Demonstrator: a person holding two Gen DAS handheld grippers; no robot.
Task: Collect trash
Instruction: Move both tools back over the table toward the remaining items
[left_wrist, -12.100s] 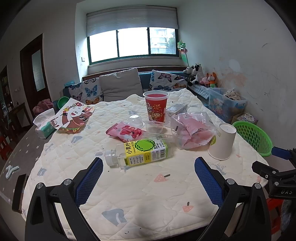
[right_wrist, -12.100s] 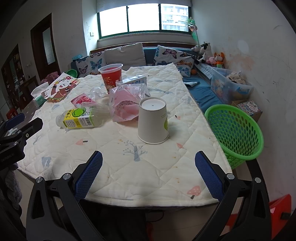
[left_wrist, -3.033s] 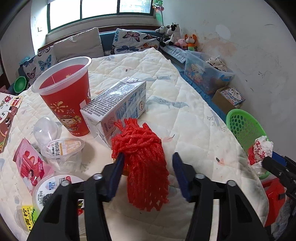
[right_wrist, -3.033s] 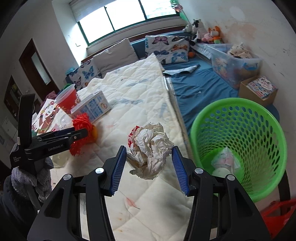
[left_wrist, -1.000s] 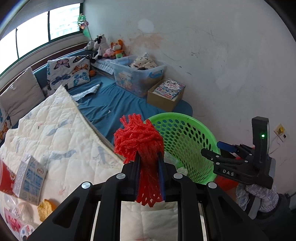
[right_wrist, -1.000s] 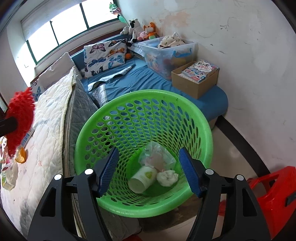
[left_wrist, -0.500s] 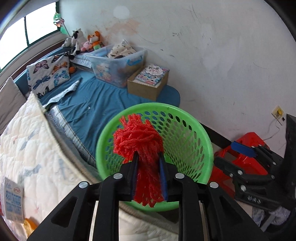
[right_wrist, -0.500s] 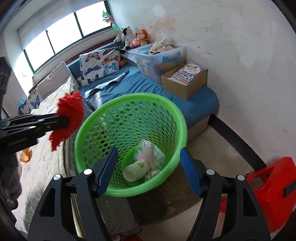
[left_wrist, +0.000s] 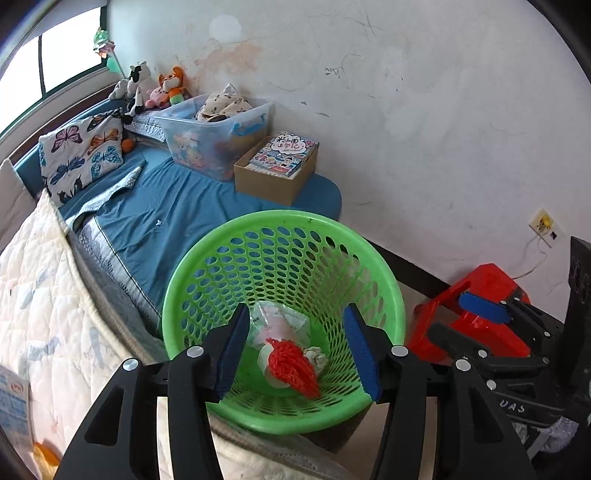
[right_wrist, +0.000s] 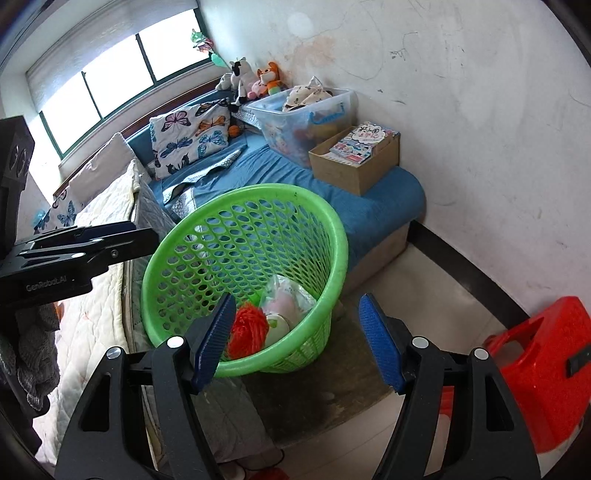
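Note:
The green plastic basket (left_wrist: 221, 258) stands on the floor beside the bed. A red net bundle (left_wrist: 291, 365) lies at its bottom, on a white cup, a clear plastic bag (left_wrist: 277, 325) and crumpled paper. My left gripper (left_wrist: 297, 350) hangs over the basket's near rim; its jaws are opening and nothing is between the pads. In the right wrist view the basket (right_wrist: 207, 229) holds the red net bundle (right_wrist: 247, 328). My right gripper (right_wrist: 297, 339) stands open and empty over the basket's near right side. The left gripper's arm (right_wrist: 74, 251) reaches in from the left.
A quilted table cover (left_wrist: 44, 295) lies at the left with a milk carton (left_wrist: 11, 402) at its edge. A red plastic stool (right_wrist: 546, 369) stands right of the basket. A cardboard box of books (left_wrist: 277, 170) and a clear toy bin (left_wrist: 218, 129) sit on the blue bed.
The left gripper has opened and let go of the red net bundle, which has dropped into the basket. The right gripper has stayed open beside it.

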